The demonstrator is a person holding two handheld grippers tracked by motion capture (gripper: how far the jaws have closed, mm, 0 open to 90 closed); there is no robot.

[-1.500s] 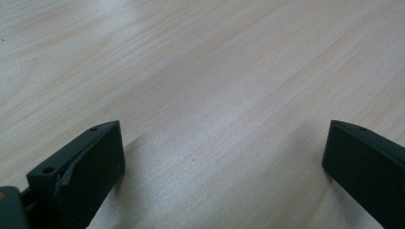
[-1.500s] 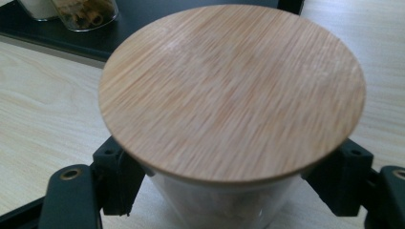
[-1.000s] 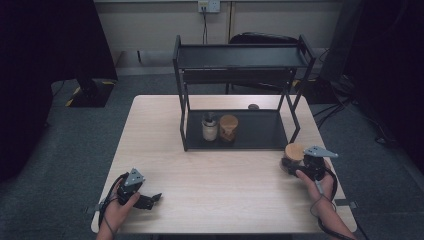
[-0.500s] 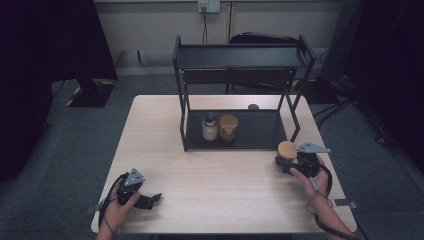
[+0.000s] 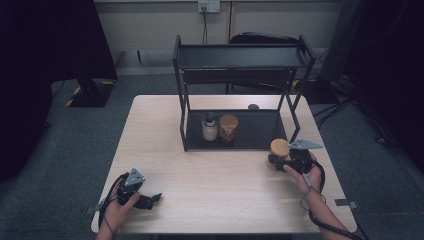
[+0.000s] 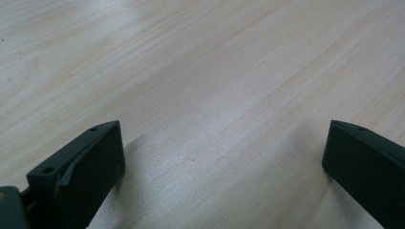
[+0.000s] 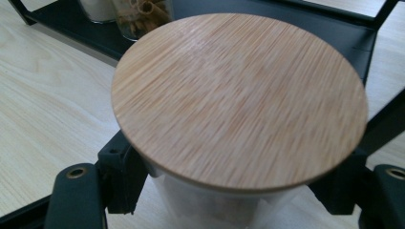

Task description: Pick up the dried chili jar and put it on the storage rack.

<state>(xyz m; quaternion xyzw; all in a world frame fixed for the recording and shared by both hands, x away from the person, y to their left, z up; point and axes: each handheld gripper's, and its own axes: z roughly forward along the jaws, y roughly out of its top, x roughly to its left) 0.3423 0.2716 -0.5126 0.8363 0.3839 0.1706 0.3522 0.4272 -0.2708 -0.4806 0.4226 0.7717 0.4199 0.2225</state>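
Observation:
A glass jar with a round bamboo lid [image 5: 279, 148] [image 7: 239, 95] is held just in front of the black rack's lower shelf [image 5: 260, 137], at its right end. My right gripper [image 5: 278, 163] [image 7: 234, 186] is shut on the jar below the lid, one jaw on each side. Two more jars stand on the lower shelf: one with a dark lid [image 5: 209, 127] and one with a bamboo lid [image 5: 228, 127]. My left gripper [image 5: 148, 200] [image 6: 219, 157] rests open near the table's front left corner, over bare wood.
The black two-level rack [image 5: 240, 55] stands at the back middle of the light wooden table [image 5: 160, 135]. A small dark round object [image 5: 253, 106] lies on the table behind the rack. A dark chair [image 5: 260, 40] stands behind it.
My right gripper has carried the jar leftward and slightly toward the rack's lower shelf. The left gripper has not moved.

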